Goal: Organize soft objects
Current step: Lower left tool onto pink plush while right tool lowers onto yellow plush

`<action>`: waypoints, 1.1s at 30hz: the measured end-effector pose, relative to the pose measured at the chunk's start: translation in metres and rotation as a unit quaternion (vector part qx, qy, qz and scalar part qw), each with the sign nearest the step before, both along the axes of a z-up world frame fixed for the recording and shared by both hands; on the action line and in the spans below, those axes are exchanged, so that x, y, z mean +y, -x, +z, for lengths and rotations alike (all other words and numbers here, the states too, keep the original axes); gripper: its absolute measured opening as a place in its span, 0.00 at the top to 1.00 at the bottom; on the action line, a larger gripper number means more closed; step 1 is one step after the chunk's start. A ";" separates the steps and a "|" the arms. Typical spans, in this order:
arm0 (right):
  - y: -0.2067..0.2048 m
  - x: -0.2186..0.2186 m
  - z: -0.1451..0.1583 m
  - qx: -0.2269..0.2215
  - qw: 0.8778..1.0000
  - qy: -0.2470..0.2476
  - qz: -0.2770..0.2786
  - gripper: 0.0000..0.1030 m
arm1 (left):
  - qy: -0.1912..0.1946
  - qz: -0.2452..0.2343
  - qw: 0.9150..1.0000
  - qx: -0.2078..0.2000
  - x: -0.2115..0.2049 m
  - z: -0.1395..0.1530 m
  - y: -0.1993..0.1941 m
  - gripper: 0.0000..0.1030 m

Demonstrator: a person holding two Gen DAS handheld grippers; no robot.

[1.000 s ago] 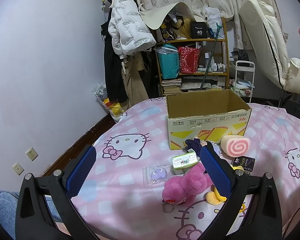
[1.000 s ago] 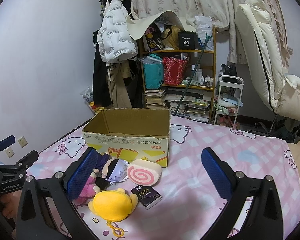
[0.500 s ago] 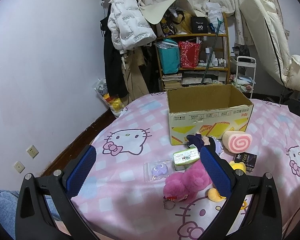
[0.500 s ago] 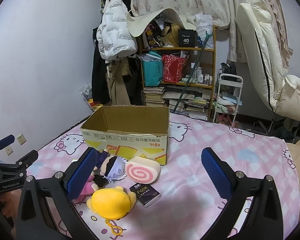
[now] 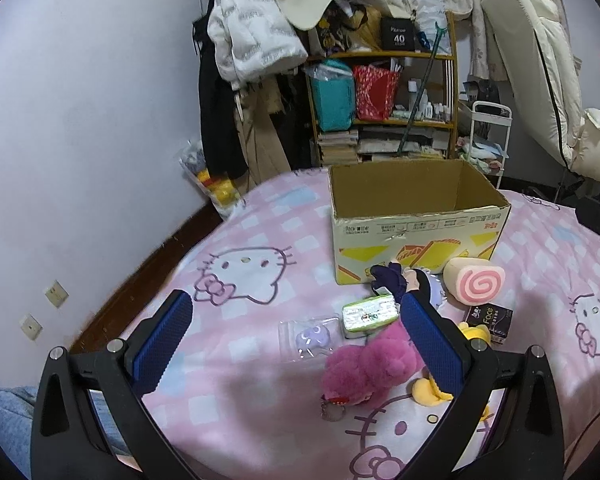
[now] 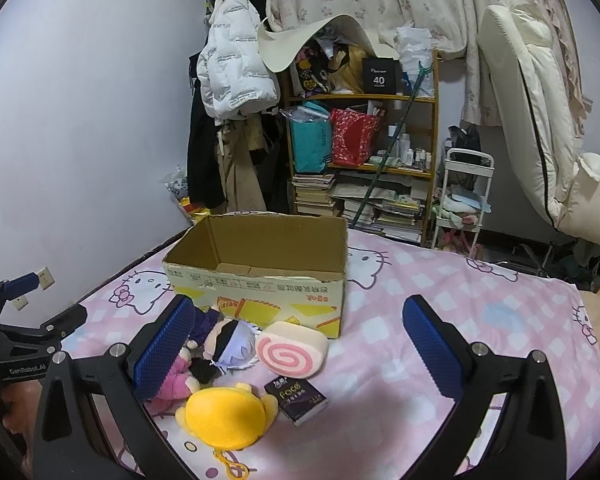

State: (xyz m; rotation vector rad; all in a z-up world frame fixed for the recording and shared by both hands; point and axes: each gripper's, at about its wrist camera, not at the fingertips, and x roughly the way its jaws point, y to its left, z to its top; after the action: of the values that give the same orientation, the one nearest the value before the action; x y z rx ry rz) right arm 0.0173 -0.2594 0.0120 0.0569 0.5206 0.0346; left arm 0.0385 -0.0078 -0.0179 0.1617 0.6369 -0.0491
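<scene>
Soft toys heaped in front of the open box, both my tongs spread wide and empty above them.

The pink plush (image 5: 374, 366), the yellow plush (image 6: 224, 414), the dark-haired doll (image 6: 228, 342), the swirl-roll cushion (image 6: 290, 348), the green tissue pack (image 5: 370, 314), the bagged purple charm (image 5: 312, 338) and the black Face packet (image 6: 298, 400) lie bunched on the pink bedspread (image 5: 240, 412) just before the cardboard box (image 5: 416, 232). I judge they sit so close for short lifts into it; its floor looks bare. My left gripper (image 5: 296, 346) hovers low, pointing at the pile from its left. My right gripper (image 6: 300, 350) hovers over the doll and roll; neither touches anything.
</scene>
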 end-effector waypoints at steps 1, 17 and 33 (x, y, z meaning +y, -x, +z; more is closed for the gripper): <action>-0.003 0.001 -0.002 0.001 1.000 -0.001 0.002 0.00 | 0.007 0.002 1.000 0.009 0.002 0.000 -0.005 0.01; -0.064 0.003 -0.028 0.062 0.997 -0.043 0.013 0.00 | 0.045 0.026 0.994 0.098 -0.005 -0.016 -0.070 0.01; -0.098 -0.007 -0.068 0.150 0.986 -0.068 0.020 0.00 | 0.039 0.011 0.983 0.177 -0.020 -0.060 -0.083 0.01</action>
State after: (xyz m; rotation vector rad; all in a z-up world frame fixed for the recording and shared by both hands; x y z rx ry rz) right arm 0.1156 -0.2664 -0.0564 0.1870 0.8195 0.1011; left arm 0.1214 -0.0280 -0.0777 0.0698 0.9901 -0.0829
